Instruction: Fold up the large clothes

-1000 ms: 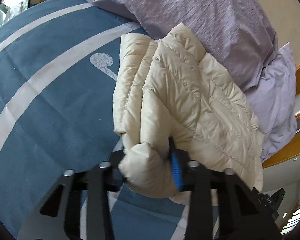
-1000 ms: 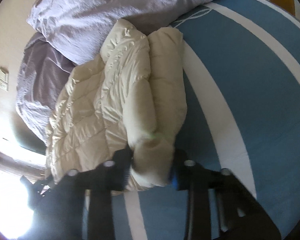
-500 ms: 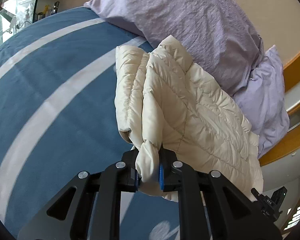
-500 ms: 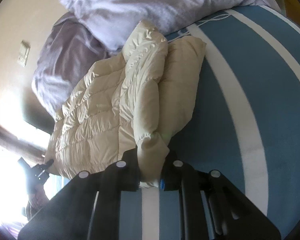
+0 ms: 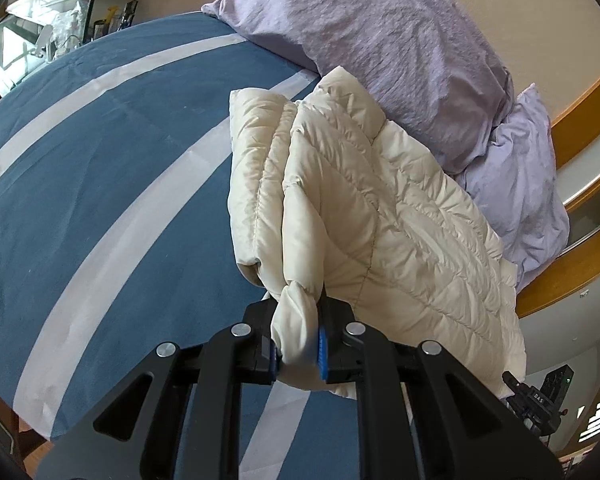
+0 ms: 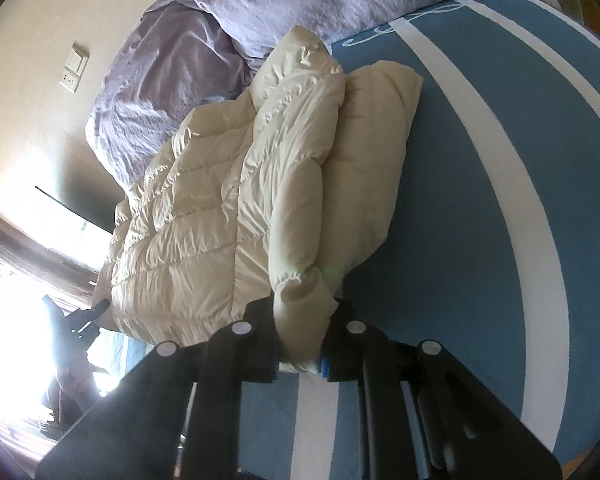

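A cream quilted puffer jacket (image 5: 380, 216) lies partly folded on the blue bed cover, its far end against the pillows. My left gripper (image 5: 298, 354) is shut on a bunched sleeve cuff (image 5: 296, 320) at the jacket's near edge, blue pads pressing both sides. In the right wrist view the same jacket (image 6: 228, 208) spreads to the left, and my right gripper (image 6: 302, 346) is shut on the other bunched cuff (image 6: 302, 300). Both pinched ends are lifted slightly off the cover.
The blue bed cover with white stripes (image 5: 100, 200) fills the left of the left wrist view and the right of the right wrist view (image 6: 500, 200). Lilac pillows (image 5: 380, 40) lie behind the jacket. A wooden headboard rail (image 5: 580, 112) curves at right.
Both grippers closed tighter on the cuffs and pulled back toward me, drawing the jacket's near edge along the cover. More of the bed and pillows shows now.
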Available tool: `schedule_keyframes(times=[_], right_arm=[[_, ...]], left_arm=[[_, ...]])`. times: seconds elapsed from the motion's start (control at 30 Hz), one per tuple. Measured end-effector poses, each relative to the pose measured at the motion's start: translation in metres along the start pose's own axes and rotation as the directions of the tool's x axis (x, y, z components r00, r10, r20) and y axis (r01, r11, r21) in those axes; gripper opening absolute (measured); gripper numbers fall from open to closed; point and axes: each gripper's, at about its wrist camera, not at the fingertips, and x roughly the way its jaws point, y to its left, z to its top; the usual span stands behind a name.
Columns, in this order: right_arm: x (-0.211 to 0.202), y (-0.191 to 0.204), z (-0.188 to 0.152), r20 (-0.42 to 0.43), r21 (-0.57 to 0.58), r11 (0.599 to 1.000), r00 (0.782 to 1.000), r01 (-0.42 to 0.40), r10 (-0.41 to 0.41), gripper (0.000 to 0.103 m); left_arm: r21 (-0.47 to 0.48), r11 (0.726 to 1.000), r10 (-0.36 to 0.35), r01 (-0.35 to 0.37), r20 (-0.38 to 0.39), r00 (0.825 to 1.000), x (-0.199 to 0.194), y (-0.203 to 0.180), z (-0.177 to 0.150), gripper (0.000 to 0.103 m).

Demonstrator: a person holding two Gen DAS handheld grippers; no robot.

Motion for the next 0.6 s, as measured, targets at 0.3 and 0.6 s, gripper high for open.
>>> schedule_keyframes(times=[0.3,0.6], right_arm=[[-0.024,0.022,0.006,0.154,-0.115,0.950,0.950,0.291,-0.272,0.061],[-0.014,0.066,0.026,0.269,-0.246,0.896,0.914,0.371,-0.304,0.064]], left_arm=[[-0.059,0.998,0.023,-0.024,-0.019,1.000,0.001,0.009,0.005,0.061],[-0.106,0.994,0.017,-0.021,-0.039,0.999,0.016,0.014,0.028,0.082]])
